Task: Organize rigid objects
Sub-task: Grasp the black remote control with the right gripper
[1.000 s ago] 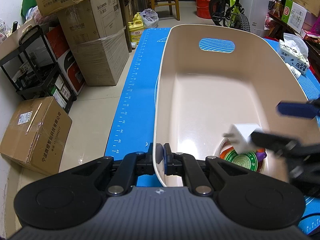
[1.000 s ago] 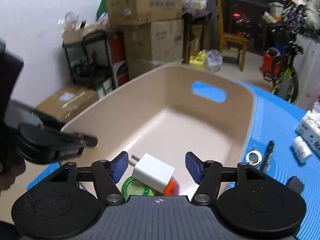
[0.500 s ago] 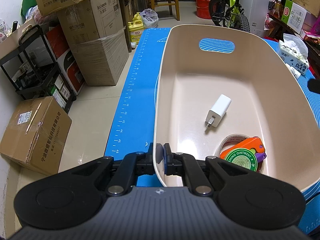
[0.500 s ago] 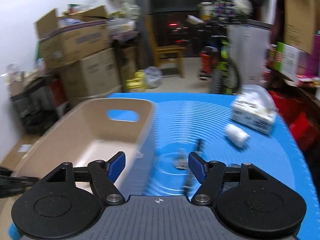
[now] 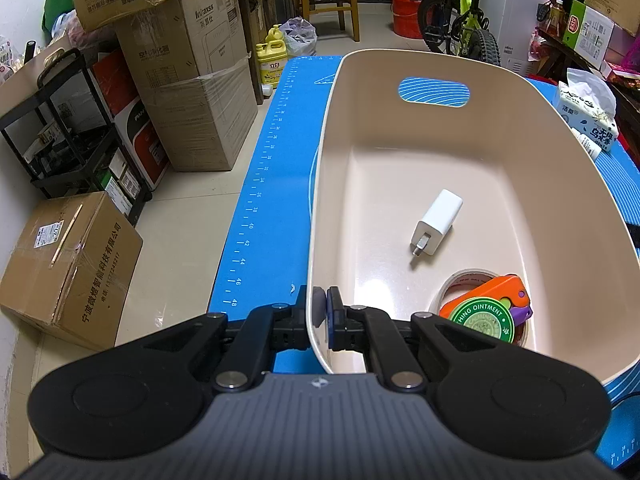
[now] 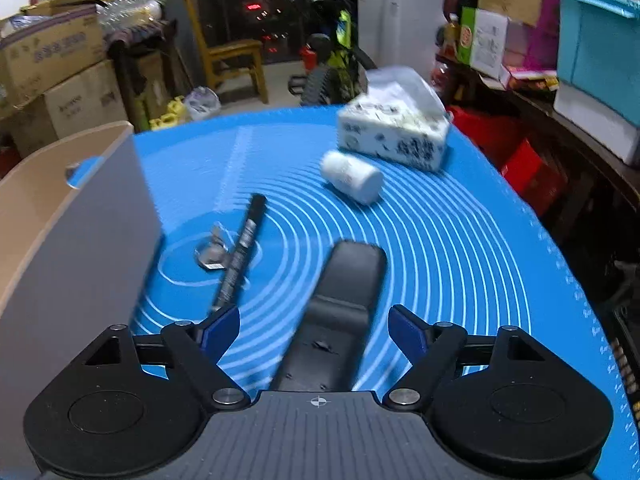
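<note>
- Left gripper clamped on bin rim, steadying it for loading.
- Right gripper spread wide, empty, straddling remote beside bin.

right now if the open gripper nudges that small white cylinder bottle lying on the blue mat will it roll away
Probably yes. The small white cylindrical bottle lies on its side on the flat blue mat, so a sideways push would likely roll it. The tissue box just behind might stop it. It looks like stiff plastic, likely light, and may slip from the right gripper.
</note>
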Action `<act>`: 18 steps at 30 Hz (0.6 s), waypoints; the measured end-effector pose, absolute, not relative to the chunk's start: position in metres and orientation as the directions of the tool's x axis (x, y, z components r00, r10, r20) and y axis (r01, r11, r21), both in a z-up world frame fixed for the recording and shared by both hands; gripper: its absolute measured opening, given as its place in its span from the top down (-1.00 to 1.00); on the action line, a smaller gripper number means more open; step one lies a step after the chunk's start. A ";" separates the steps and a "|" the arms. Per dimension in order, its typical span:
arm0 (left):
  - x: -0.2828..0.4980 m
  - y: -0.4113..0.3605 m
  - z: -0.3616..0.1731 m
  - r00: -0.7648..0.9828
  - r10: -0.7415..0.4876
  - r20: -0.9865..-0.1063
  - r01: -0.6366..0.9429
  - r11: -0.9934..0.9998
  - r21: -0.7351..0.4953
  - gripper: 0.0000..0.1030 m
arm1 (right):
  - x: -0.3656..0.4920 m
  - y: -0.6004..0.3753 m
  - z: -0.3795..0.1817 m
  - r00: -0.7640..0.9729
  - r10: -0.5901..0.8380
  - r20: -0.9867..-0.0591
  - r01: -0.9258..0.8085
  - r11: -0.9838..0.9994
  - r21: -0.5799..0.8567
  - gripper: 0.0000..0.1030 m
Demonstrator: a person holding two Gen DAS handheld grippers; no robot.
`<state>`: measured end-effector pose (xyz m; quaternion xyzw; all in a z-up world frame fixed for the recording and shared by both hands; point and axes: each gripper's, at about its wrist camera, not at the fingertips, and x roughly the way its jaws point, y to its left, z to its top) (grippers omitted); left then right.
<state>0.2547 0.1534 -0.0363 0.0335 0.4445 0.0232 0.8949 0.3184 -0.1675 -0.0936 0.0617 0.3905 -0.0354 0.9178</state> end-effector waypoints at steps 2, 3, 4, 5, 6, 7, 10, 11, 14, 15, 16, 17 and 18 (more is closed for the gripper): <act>0.255 0.153 -0.036 0.604 0.072 -0.794 -0.012 0.997 0.081 0.83 | 0.321 -0.170 -0.101 0.677 -0.019 -0.736 0.126 0.988 0.090 -0.63; 0.255 0.153 -0.036 0.604 0.073 -0.794 -0.012 0.997 0.082 0.83 | 0.322 -0.172 -0.104 0.671 -0.019 -0.741 0.131 0.987 0.094 -0.63; 0.255 0.153 -0.036 0.604 0.072 -0.794 -0.012 0.997 0.081 0.83 | 0.321 -0.172 -0.107 0.668 -0.019 -0.744 0.137 0.986 0.098 -0.63; 0.255 0.153 -0.036 0.604 0.071 -0.794 -0.012 0.997 0.080 0.83 | 0.321 -0.171 -0.109 0.666 -0.020 -0.745 0.142 0.985 0.100 -0.63; 0.255 0.153 -0.036 0.604 0.071 -0.794 -0.012 0.997 0.080 0.83 | 0.322 -0.171 -0.111 0.666 -0.023 -0.745 0.147 0.984 0.101 -0.63; 0.255 0.153 -0.036 0.604 0.071 -0.794 -0.012 0.997 0.080 0.83 | 0.322 -0.171 -0.113 0.667 -0.024 -0.744 0.151 0.983 0.104 -0.63; 0.255 0.153 -0.036 0.604 0.071 -0.794 -0.012 0.997 0.081 0.83 | 0.324 -0.170 -0.120 0.673 -0.026 -0.739 0.165 0.979 0.116 -0.63; 0.255 0.153 -0.036 0.604 0.071 -0.794 -0.012 0.997 0.080 0.83 | 0.324 -0.170 -0.122 0.675 -0.029 -0.737 0.172 0.978 0.120 -0.63; 0.255 0.152 -0.036 0.604 0.071 -0.794 -0.011 0.997 0.080 0.83 | 0.322 -0.167 -0.123 0.694 -0.049 -0.719 0.180 0.978 0.106 -0.57; 0.255 0.153 -0.036 0.604 0.071 -0.794 -0.011 0.997 0.080 0.83 | 0.320 -0.165 -0.124 0.699 -0.056 -0.713 0.180 0.979 0.099 -0.48; 0.255 0.152 -0.036 0.604 0.071 -0.794 -0.011 0.997 0.081 0.83 | 0.319 -0.164 -0.125 0.704 -0.067 -0.707 0.180 0.980 0.086 -0.40; 0.255 0.153 -0.036 0.604 0.070 -0.794 -0.012 0.997 0.080 0.83 | 0.317 -0.161 -0.127 0.706 -0.088 -0.702 0.183 0.981 0.061 -0.36; 0.255 0.153 -0.036 0.604 0.070 -0.794 -0.012 0.997 0.079 0.83 | 0.316 -0.159 -0.128 0.710 -0.104 -0.697 0.181 0.983 0.037 -0.32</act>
